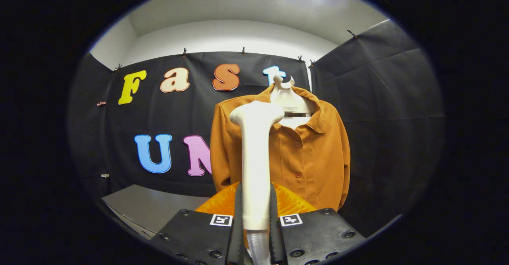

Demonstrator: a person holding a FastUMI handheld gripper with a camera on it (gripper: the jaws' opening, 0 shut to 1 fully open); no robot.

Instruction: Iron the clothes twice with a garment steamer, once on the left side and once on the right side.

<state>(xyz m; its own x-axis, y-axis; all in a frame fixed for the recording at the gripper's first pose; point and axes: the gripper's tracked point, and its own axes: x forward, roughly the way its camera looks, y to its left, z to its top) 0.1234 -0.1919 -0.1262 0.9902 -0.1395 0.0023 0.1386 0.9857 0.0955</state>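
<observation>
The claw (255,217) is pinching the white handle of the garment steamer (255,165); both fingers (237,213) press on it from the two sides, and the handle stands upright between them. The head of the steamer is at the top of the handle, and it is turned toward the shirt. Just behind the fingers there is an orange ribbed thing (290,203), which I cannot name with certainty.

Beyond the steamer hangs the orange button shirt (306,157), on a white hanger (287,94) in front of the black wall. The steamer head is before the left part of the shirt's front, near the shoulder and collar. I cannot tell if the head touches the cloth or is only near to it.

To the left, lower down, a grey table (151,205) is near the wall.

In my judgement, the task is at an early step: the steamer is already taken and raised to the shirt. Whether either stroke is finished cannot be known from here, so both sides may still remain.
</observation>
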